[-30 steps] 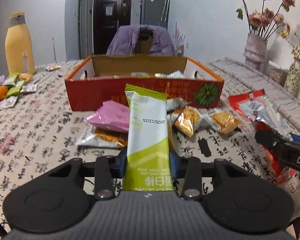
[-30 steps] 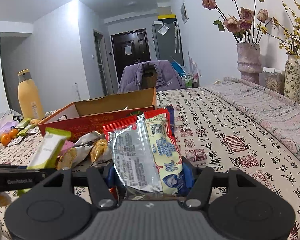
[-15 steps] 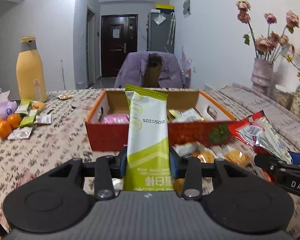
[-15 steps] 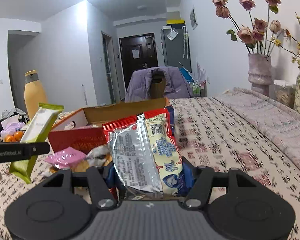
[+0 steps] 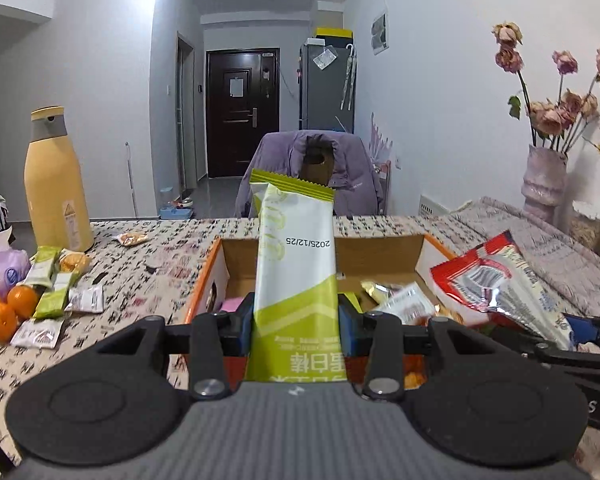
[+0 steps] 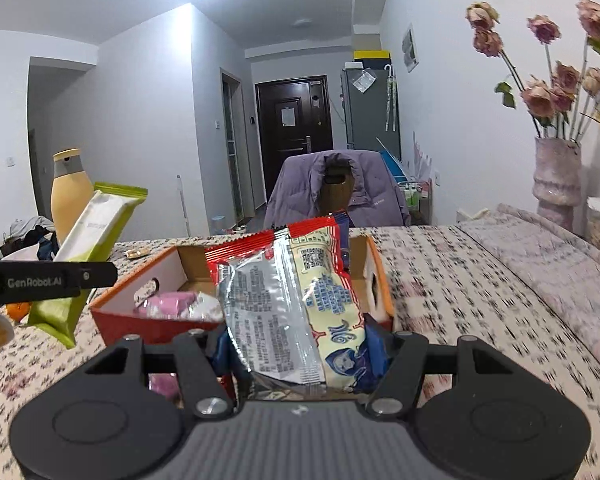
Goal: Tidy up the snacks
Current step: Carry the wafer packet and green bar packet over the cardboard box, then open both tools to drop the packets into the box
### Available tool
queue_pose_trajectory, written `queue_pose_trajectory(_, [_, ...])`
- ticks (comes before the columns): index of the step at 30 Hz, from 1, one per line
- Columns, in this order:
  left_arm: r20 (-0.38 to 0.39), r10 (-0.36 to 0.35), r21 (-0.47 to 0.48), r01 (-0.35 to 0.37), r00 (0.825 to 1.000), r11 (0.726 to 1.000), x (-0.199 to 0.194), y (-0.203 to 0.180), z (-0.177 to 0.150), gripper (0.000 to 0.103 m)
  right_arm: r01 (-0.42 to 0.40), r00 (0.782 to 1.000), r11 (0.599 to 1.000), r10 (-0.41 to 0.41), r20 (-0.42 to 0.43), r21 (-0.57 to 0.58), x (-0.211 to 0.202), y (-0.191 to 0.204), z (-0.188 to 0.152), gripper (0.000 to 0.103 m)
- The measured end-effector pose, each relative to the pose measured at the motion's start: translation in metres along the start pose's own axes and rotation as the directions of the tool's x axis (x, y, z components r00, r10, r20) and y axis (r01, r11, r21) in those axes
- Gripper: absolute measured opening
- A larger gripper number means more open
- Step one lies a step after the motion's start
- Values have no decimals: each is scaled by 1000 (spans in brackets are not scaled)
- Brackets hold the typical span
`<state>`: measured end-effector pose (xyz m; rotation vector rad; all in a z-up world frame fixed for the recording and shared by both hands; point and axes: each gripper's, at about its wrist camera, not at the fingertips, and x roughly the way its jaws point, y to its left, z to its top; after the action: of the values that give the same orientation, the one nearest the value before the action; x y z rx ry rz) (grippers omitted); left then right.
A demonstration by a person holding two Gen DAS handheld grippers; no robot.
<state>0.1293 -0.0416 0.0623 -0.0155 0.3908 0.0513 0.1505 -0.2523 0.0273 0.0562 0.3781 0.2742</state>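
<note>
My left gripper (image 5: 296, 332) is shut on a green and white snack bar (image 5: 296, 280) and holds it upright above the near side of the open red cardboard box (image 5: 204, 284). My right gripper (image 6: 300, 356) is shut on a red and silver snack packet (image 6: 288, 300), held just before the box (image 6: 140, 322). The box holds a pink packet (image 6: 172, 304) and other wrapped snacks (image 5: 404, 300). The right view shows the left gripper (image 6: 48, 280) with the green bar (image 6: 96, 236) at the left. The left view shows the red packet (image 5: 496, 280) at the right.
A tan bottle (image 5: 56, 184) stands at the back left of the patterned table (image 5: 148, 264). Oranges (image 5: 8, 308) and small snack packets (image 5: 56, 296) lie at the left. A vase of dried roses (image 5: 544, 184) stands at the right. A chair with a purple jacket (image 5: 312, 176) is behind the table.
Both grippers have risen and moved forward towards the box with their snacks. The loose snacks in front of the box have dropped out of sight below.
</note>
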Motion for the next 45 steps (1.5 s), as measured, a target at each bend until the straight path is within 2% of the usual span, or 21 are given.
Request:
queue_pose_trajectory(12, [-7,-20,-39,20,1000,999,61,13,31,41,-12,1000,1000,12,-12,-19,69,18,39,61])
queue_pose_trajectory(18, [-10,-6,-59,5,1000,998,94,17,39,41,-4,1000,1000,4,-16,-3,102,17,50,61])
queue_pose_trajectory(23, [12,20,-65,-19,1000,998,111,23,32,41,14,1000,1000,-14,-21,4,119,10,40,61])
queue_pose_trajectory(30, [-58,9,-67,-13,998,998,134,34,19,41,3,997,1000,-2,-81,11,134,5,30,61])
queue_pose_trajectory(34, [-68,-21,-68,16,997,998,135,37,15,42,-2,996,1000,3,-87,9,134,4,29,63])
queue_pose_trajectory(35, [-59,-21,-74,16,998,997,133,38,15,47,-2,996,1000,2,-85,10,133,4,29,69])
queue_pose_trajectory(36, [-49,-23,-76,19,999,997,131,38,15,60,-5,997,1000,7,-83,12,132,3,29,75])
queue_pose_trajectory(37, [-36,-21,-82,18,999,997,129,39,16,69,-7,997,1000,8,-76,16,130,2,29,87])
queue_pose_trajectory(38, [-18,-11,-93,9,1000,996,125,39,16,90,-6,998,1000,8,-65,19,127,2,29,96])
queue_pose_trajectory(39, [1,0,-102,0,1000,995,121,40,17,103,-3,998,1000,5,-58,22,126,1,30,98])
queue_pose_trajectory(41, [42,16,-118,-11,999,993,114,41,18,103,5,999,1000,-4,-49,29,124,-1,30,103])
queue_pose_trajectory(45, [43,12,-132,-6,999,991,113,43,20,103,5,998,999,-3,-55,34,125,-3,30,103])
